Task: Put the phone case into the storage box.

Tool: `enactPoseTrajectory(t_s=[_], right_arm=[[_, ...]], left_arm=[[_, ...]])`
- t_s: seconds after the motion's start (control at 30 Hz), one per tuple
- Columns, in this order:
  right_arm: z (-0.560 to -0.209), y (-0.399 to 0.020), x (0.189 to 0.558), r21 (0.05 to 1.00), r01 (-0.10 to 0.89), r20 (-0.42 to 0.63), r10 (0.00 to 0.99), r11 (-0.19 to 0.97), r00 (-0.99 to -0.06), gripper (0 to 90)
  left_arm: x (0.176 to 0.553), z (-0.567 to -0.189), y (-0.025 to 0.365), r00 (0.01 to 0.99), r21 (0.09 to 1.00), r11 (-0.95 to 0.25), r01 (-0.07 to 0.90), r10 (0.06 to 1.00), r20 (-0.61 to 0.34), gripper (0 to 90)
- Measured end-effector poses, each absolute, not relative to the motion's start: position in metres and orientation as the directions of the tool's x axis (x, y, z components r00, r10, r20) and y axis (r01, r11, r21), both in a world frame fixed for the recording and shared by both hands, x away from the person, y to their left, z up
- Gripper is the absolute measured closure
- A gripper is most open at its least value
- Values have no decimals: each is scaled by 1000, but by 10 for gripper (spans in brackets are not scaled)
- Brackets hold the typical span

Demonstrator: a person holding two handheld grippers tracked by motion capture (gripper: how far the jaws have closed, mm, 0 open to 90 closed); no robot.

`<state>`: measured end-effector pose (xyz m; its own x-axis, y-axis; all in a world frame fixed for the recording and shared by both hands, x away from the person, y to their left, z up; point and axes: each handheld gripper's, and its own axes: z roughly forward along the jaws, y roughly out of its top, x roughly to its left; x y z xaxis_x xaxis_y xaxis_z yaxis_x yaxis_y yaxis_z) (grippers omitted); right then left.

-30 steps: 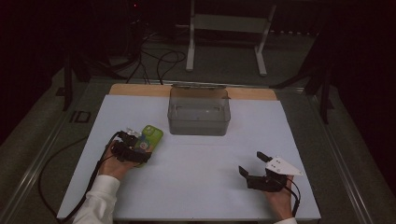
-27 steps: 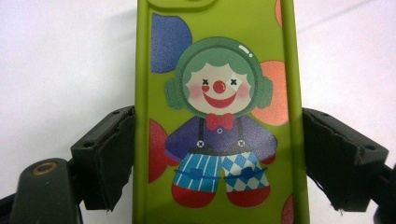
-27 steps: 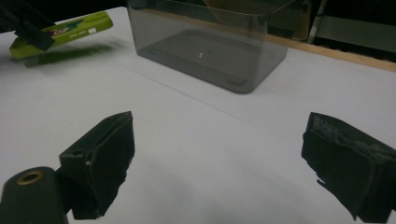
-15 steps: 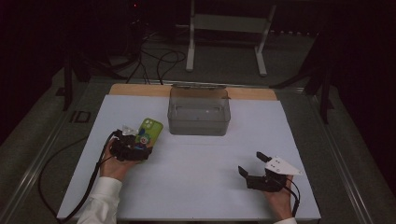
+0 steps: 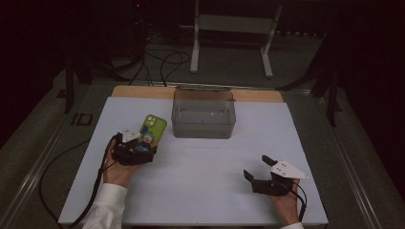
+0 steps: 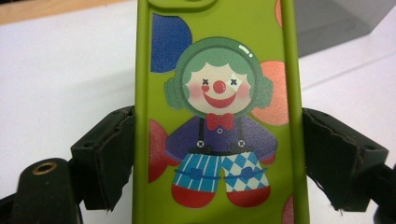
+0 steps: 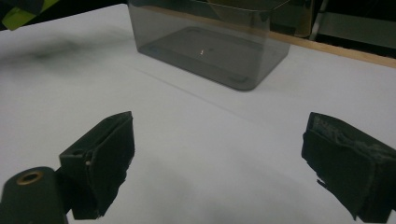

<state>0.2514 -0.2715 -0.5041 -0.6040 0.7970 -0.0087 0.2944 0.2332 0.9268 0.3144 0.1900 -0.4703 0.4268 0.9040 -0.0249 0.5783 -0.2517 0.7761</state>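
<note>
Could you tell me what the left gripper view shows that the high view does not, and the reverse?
Left gripper view: the clown print on the green phone case and the jaws closed on its edges. High view: the person's hands, the right gripper open and idle, and the floor stand behind the table. Both: the phone case, white table and grey bin.

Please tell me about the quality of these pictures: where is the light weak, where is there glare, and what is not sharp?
High view: the room behind is nearly black, only the white table is lit, and the image is soft. Left gripper view: bright and sharp, with a small glare spot on the clown's hair on the green phone case. Right gripper view: the grey transparent box is slightly blurred, and a diffuse shadow lies on the table at upper left.
</note>
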Motion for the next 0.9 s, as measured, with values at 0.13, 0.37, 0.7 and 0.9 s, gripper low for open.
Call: enactPoseTrajectory(t_s=[0.13, 0.37, 0.7, 0.9], right_arm=[[-503, -272, 251, 928, 294, -3, 796, 227, -605, 94], [-504, -271, 251, 927, 301, 7, 794, 222, -607, 94], [-503, -270, 254, 916, 340, 41, 794, 213, -607, 93], [-494, -266, 255, 916, 337, 39, 787, 219, -616, 93]], left_arm=[[310, -469, 190, 421, 801, -239, 549, 907, -18, 158], [302, -464, 187, 436, 835, -226, 501, 900, -18, 158], [296, -458, 176, 461, 855, -241, 460, 888, 2, 158], [293, -456, 171, 467, 868, -234, 438, 884, 2, 158]])
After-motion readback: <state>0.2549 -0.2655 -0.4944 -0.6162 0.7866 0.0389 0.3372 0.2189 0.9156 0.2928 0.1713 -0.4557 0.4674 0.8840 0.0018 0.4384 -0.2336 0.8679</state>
